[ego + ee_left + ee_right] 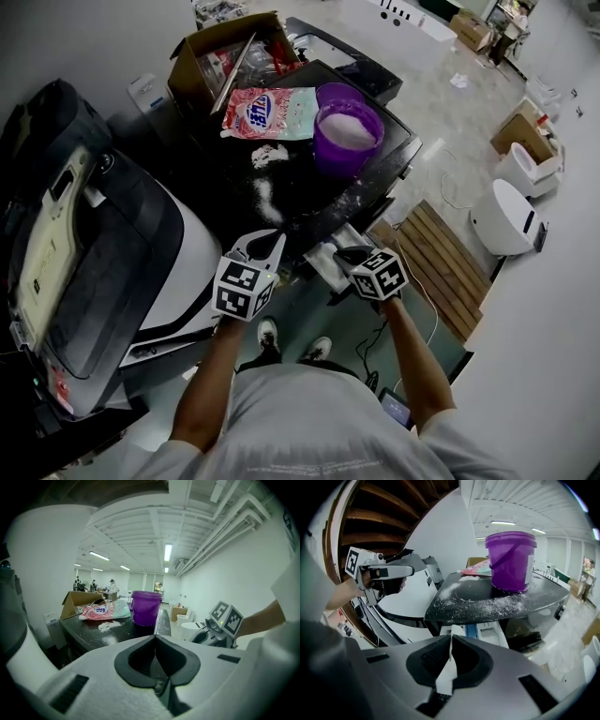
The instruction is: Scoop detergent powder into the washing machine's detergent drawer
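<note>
The left gripper (pixel 155 641) has its 2 jaws pressed together on nothing. The right gripper (pixel 451 644) clamps a thin white flat piece (pixel 444 679), facing the round purple plastic bucket (pixel 510 559).

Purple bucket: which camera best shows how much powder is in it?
Head view. It looks down into the open purple bucket, so the white powder inside shows. The left gripper view and the right gripper view see only the bucket's side wall from about tabletop height, and nothing of the inside.
</note>
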`<state>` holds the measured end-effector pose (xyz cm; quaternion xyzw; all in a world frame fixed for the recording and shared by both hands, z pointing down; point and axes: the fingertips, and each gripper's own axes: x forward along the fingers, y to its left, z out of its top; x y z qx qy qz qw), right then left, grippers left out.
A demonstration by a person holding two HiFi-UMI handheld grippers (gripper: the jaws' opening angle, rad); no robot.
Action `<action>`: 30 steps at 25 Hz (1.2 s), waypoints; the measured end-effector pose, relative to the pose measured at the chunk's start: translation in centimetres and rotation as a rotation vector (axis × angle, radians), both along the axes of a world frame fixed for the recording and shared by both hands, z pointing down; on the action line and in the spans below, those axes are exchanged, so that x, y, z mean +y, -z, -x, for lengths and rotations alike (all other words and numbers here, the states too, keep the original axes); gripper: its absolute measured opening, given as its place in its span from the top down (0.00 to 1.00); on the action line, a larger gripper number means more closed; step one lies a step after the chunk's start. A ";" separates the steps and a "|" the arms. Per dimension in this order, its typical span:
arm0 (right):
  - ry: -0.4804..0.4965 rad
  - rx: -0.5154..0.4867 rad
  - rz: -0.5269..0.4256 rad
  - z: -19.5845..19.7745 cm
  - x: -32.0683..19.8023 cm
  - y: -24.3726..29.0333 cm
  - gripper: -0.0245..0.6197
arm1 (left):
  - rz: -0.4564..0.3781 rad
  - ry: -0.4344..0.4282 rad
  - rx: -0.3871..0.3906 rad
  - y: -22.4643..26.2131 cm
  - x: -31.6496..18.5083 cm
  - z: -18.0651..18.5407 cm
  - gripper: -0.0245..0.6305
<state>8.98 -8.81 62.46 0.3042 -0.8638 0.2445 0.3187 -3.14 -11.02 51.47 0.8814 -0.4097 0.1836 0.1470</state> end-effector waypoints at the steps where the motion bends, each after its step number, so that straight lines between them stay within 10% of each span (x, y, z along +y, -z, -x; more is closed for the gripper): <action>1: 0.013 0.024 -0.010 0.1 -0.1 -0.1 0.94 | 0.003 0.000 -0.001 -0.1 0.1 0.0 0.95; 30: 0.549 0.597 -0.538 3.5 -0.2 -1.5 0.94 | 0.015 -0.001 -0.040 -1.0 1.0 2.3 0.95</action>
